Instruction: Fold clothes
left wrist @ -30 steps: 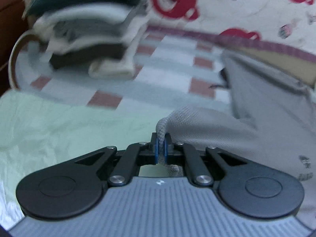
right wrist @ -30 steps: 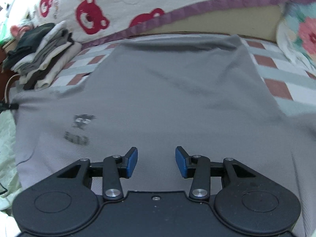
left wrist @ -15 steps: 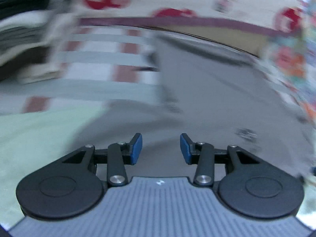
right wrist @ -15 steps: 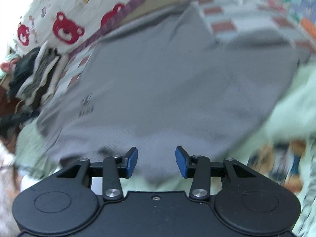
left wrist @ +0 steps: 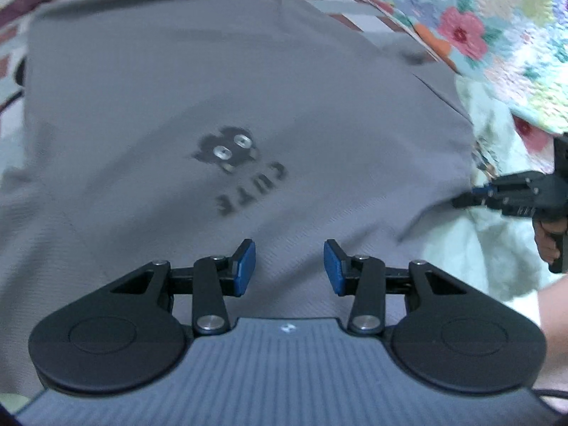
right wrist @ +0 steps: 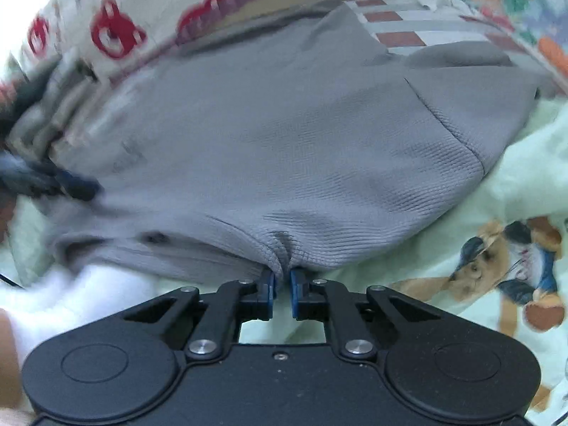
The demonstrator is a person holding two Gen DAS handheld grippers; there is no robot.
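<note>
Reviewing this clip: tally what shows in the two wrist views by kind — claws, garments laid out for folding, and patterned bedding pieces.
Claws: 2 — left claw, open; right claw, shut on the hem.
Garments laid out: 1 — grey sweatshirt.
Patterned bedding pieces: 3 — floral quilt, red bear blanket, pale green cartoon sheet.
Total: 6. A blurred pile at the right view's left edge is left uncounted.

The grey shirt [right wrist: 284, 135] is a matt, finely ribbed knit cloth with a flat dark print [left wrist: 241, 170]. Each tool, left tool [left wrist: 289, 271] and right tool [right wrist: 282, 289], has matt black plastic links, bright metal rivets and smooth blue pads. The bed sheet [right wrist: 525, 184] is soft printed cloth.
</note>
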